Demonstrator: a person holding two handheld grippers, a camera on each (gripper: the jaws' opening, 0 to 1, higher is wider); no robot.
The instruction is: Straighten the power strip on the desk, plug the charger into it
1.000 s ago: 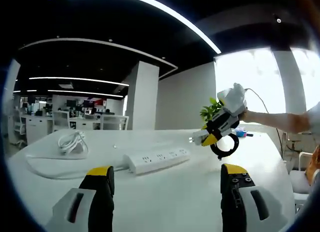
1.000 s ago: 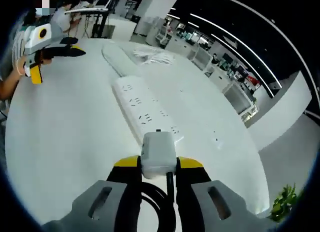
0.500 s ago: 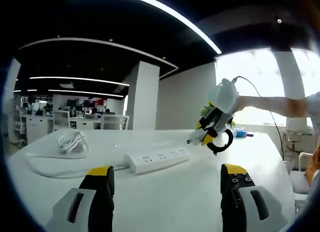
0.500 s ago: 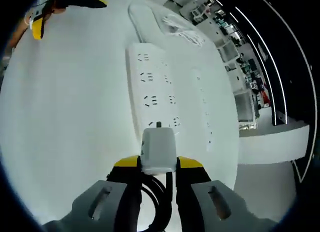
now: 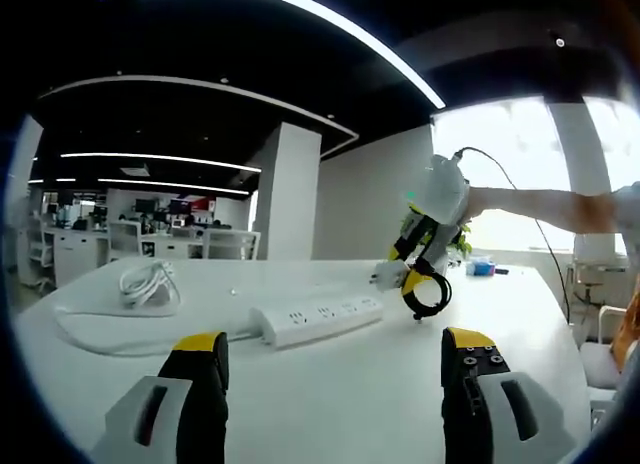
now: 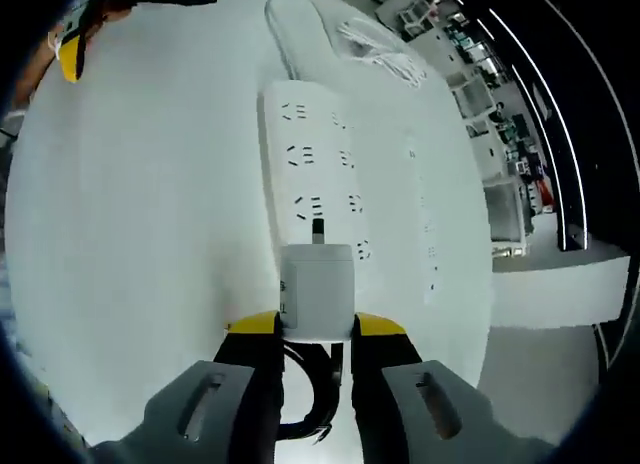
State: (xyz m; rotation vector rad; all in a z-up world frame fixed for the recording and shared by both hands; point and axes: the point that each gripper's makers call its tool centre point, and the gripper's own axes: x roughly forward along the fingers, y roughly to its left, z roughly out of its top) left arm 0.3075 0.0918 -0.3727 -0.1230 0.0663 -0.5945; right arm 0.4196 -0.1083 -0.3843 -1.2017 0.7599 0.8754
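Right gripper (image 6: 318, 326) is seen clamped on a white square charger block (image 6: 318, 292); yellow-tipped jaws are pressed against both sides of it at lower centre of the right gripper view. A dark prong is seen sticking out from the charger's front face. A black cable loop (image 6: 303, 409) is visible between the jaws below the charger.

The charger is held just above the near end of the long white multi-socket power strip (image 6: 310, 174), which lies flat on the glossy white desk (image 6: 140, 244) and runs from frame centre toward the top. Whether the prong touches a socket cannot be told.

A coiled white cable bundle (image 6: 378, 46) is seen on the desk at upper centre, beyond the strip's far end.

In the left gripper view, the left gripper (image 5: 333, 346) is held open and empty at the bottom of the frame, jaws wide apart, over the desk (image 5: 330, 394). The power strip (image 5: 320, 318) is seen at centre, the white cable bundle (image 5: 148, 284) at left. The right gripper (image 5: 405, 279) is seen at centre right, tilted down over the strip's right end, with the charger (image 5: 388, 275) at its tip and the black cable loop (image 5: 425, 296) hanging below.
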